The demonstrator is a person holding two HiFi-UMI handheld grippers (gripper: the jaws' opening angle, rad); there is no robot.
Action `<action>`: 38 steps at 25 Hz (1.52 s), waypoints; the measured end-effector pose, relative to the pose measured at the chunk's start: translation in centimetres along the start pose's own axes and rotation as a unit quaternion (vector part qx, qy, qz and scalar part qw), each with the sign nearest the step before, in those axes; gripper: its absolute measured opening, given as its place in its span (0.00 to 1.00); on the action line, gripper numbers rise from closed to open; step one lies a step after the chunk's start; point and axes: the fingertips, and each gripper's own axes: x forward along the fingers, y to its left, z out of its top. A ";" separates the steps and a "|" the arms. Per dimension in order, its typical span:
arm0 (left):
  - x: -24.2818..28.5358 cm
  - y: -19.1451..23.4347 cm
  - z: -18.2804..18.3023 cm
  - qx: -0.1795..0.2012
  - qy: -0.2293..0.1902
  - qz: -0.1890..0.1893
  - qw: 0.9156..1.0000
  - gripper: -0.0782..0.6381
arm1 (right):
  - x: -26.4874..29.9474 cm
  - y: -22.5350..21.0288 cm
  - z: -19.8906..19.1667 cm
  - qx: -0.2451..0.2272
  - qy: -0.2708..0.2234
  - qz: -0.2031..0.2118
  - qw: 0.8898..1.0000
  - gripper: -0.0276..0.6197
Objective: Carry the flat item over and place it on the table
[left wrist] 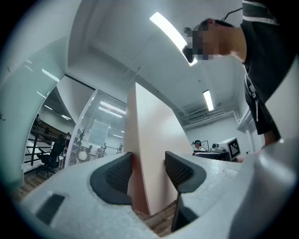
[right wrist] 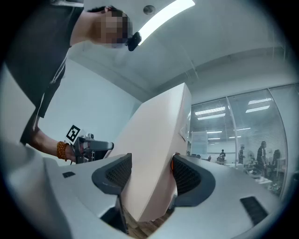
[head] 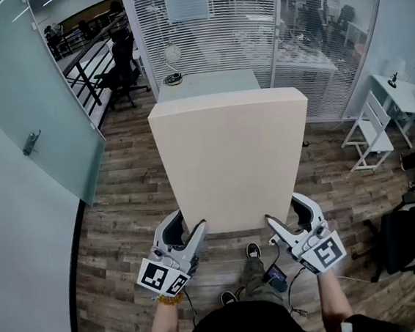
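Down at the near end, the left gripper (head: 188,226) and the right gripper (head: 285,212) each have their jaws pinching the board (head: 232,159), one at each near corner, pads pressed on both faces. The board itself is in the air, held out ahead of the person over the wooden floor (head: 123,207) and resting on nothing, with the shoes (head: 253,251) just below its near edge.

Here's the worry: all the grip is on that near edge, and the whole length hangs out in front. My read is that the far end wants to dip, and if the pads slip on those smooth faces the board could pivot or slide out. It also hides the ground and the near side of the goal, so the far edge could knock the tabletop (head: 213,83) before it clears it.

That tabletop is pale and mostly bare, straight ahead, just past the board's far edge in the head view. A round white lamp (head: 172,53) with a coiled cable sits by its far left corner, so setting down left of centre risks hitting it. Behind stands a glass wall with blinds (head: 213,13); a glass door (head: 32,106) is on the left, a white chair (head: 370,133) on the right.
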 end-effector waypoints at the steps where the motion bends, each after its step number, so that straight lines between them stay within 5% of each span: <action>1: 0.1 0.2 0.0 -0.003 0.000 0.000 1.000 0.42 | 0.3 -0.2 0.2 0.015 -0.008 -0.001 1.000 0.43; 10: 4.1 3.0 -0.7 -0.003 0.004 0.006 1.000 0.42 | 3.7 -4.0 0.0 0.035 -0.032 -0.002 0.999 0.44; 38: 29.2 12.7 -6.0 0.010 0.001 0.070 0.997 0.42 | 16.1 -30.2 -6.1 0.036 -0.045 0.055 0.997 0.44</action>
